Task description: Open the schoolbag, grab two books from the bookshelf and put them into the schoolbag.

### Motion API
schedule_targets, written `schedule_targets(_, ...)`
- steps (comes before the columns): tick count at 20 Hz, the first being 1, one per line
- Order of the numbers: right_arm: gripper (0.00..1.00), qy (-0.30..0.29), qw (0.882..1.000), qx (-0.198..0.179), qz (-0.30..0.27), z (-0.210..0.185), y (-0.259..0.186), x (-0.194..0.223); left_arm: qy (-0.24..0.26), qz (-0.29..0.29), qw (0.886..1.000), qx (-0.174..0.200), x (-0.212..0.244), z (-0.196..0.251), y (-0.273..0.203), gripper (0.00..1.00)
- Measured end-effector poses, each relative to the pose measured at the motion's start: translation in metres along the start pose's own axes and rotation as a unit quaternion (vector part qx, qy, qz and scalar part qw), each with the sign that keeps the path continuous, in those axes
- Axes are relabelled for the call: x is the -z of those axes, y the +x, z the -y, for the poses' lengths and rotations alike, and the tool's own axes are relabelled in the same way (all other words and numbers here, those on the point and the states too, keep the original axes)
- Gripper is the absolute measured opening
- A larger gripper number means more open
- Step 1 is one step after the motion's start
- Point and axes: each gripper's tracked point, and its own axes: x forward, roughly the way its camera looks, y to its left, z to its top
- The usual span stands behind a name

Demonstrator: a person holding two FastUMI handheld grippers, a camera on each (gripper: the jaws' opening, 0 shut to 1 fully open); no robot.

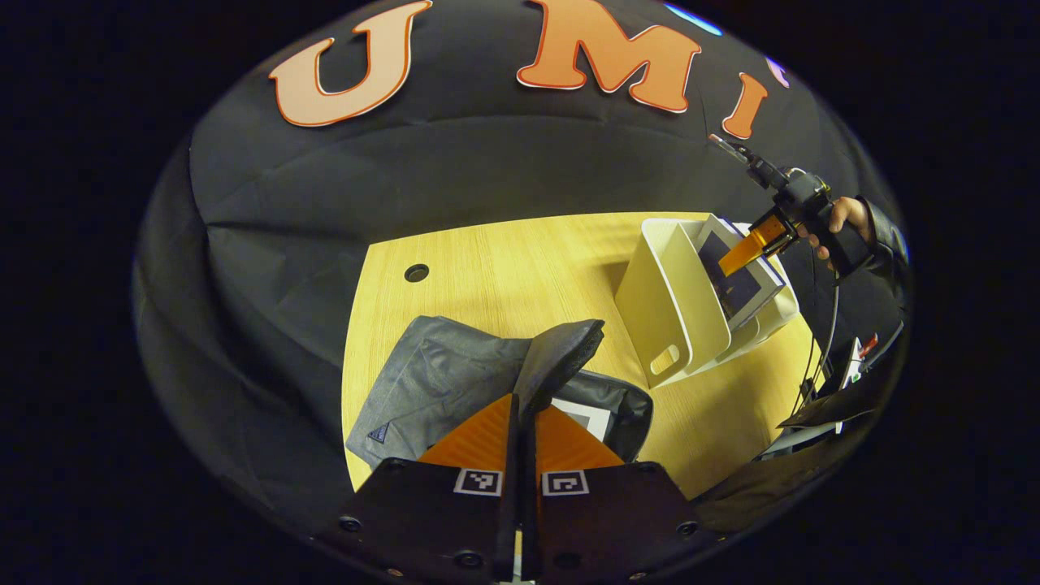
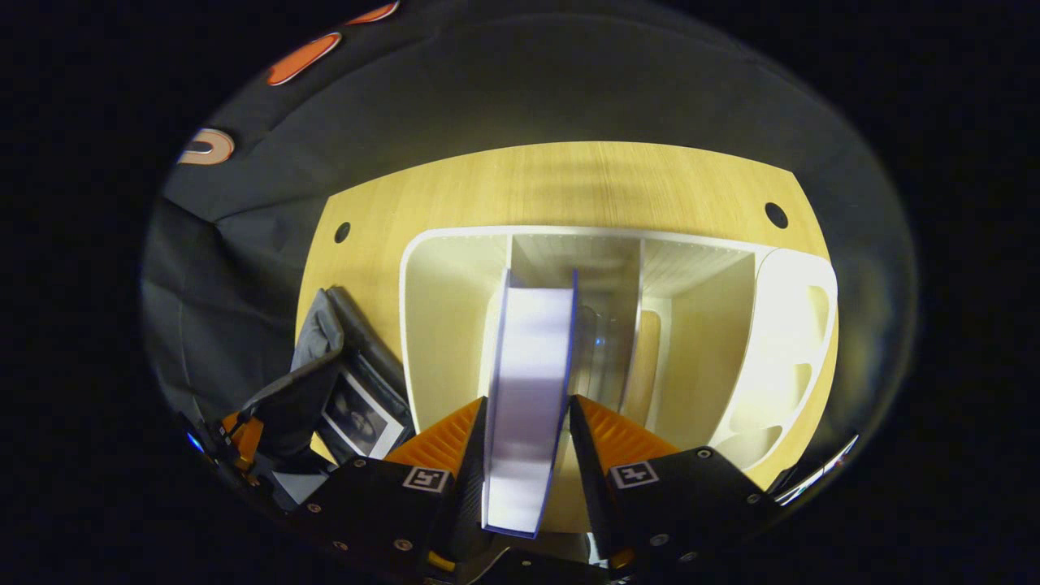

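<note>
- In the left gripper view, the left gripper [image 1: 526, 422] has its fingers closed together on the raised flap [image 1: 561, 353] of the grey schoolbag [image 1: 439, 382], holding it up off the bag.
- The schoolbag lies on the wooden table [image 1: 504, 260], and a book [image 1: 587, 418] with a pale cover shows inside its opening, just beyond the fingertips.
- To the right stands the white bookshelf [image 1: 674, 313], apart from the bag.
- Over the shelf, the right gripper [image 1: 743, 256] is held by a hand [image 1: 841, 218] and reaches onto a dark-covered book [image 1: 735, 288] in the shelf.
- In the right gripper view, the right gripper [image 2: 526, 439] has the second book [image 2: 528, 366] between its fingers, page edges up; the left finger touches the cover, while a narrow gap seems to remain on the right.
- That book stands in the shelf's [image 2: 439, 325] middle compartment.
- The schoolbag [image 2: 325, 390] sits left of the shelf, the first book [image 2: 357, 418] visible inside.
</note>
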Motion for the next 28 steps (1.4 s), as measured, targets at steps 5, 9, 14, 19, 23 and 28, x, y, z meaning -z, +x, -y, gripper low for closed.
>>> schedule_targets(5, 0.37, 0.016, 0.999, 0.047, 0.004, 0.017, -0.009, 0.007, 0.006, 0.005, 1.000, 0.003, 0.002, 0.004, -0.002, 0.04)
schedule_targets(9, 0.35, 0.045, 0.997, 0.061, 0.025, 0.010, -0.030, 0.022, 0.029, 0.005, 0.999, 0.038, 0.004, 0.004, 0.000, 0.04)
schedule_targets(14, 0.35, 0.093, 0.991, 0.070, 0.058, -0.004, -0.062, 0.051, 0.079, 0.000, 0.994, 0.079, 0.003, -0.004, 0.002, 0.04)
schedule_targets(19, 0.34, 0.123, 0.985, 0.083, 0.091, -0.017, -0.095, 0.090, 0.112, 0.004, 0.987, 0.115, 0.004, -0.003, 0.003, 0.04)
schedule_targets(23, 0.33, 0.158, 0.977, 0.089, 0.112, -0.022, -0.118, 0.131, 0.142, 0.008, 0.980, 0.142, 0.004, 0.001, 0.002, 0.04)
schedule_targets(28, 0.33, 0.207, 0.967, 0.070, 0.128, -0.037, -0.131, 0.180, 0.163, 0.009, 0.974, 0.159, 0.005, 0.001, 0.003, 0.04)
